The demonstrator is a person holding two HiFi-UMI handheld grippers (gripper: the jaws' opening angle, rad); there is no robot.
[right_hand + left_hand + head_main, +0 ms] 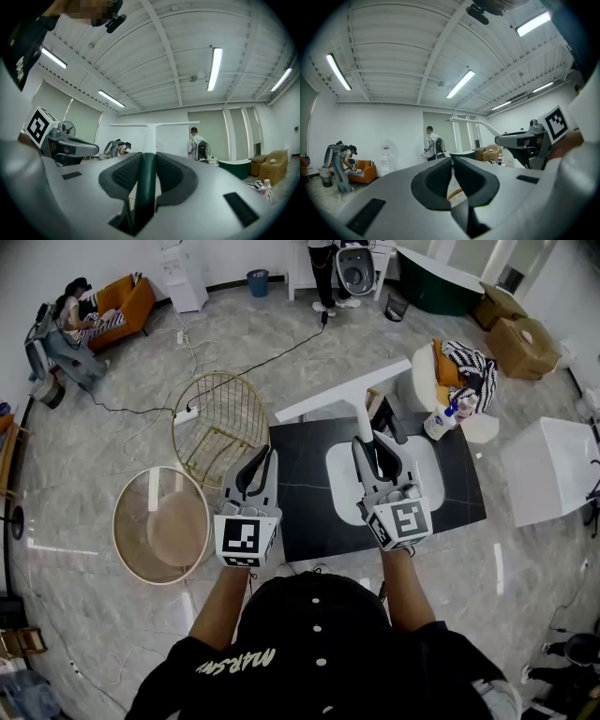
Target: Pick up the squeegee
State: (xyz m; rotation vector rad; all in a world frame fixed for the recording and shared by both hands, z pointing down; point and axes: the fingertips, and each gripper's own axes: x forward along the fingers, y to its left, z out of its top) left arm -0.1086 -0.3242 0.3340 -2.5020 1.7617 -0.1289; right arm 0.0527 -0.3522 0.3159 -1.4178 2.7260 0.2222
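The squeegee [342,390] has a long white blade bar, a white stem and a dark green handle. My right gripper [367,442] is shut on that handle and holds the squeegee level above the black tabletop [309,512], blade pointing away. In the right gripper view the green handle [146,187] is pinched between the pads of the right gripper [146,157], and the white T of the squeegee [150,133] stands beyond them. My left gripper [262,457] hovers to its left, shut and holding nothing. In its own view the left gripper [451,161] has its jaw tips touching.
A white oval basin [427,474] lies on the black tabletop under the right gripper. A gold wire basket [220,423] and a round tan tub [159,521] stand on the floor at left. A spray bottle [441,420] and a white box [553,465] are at right.
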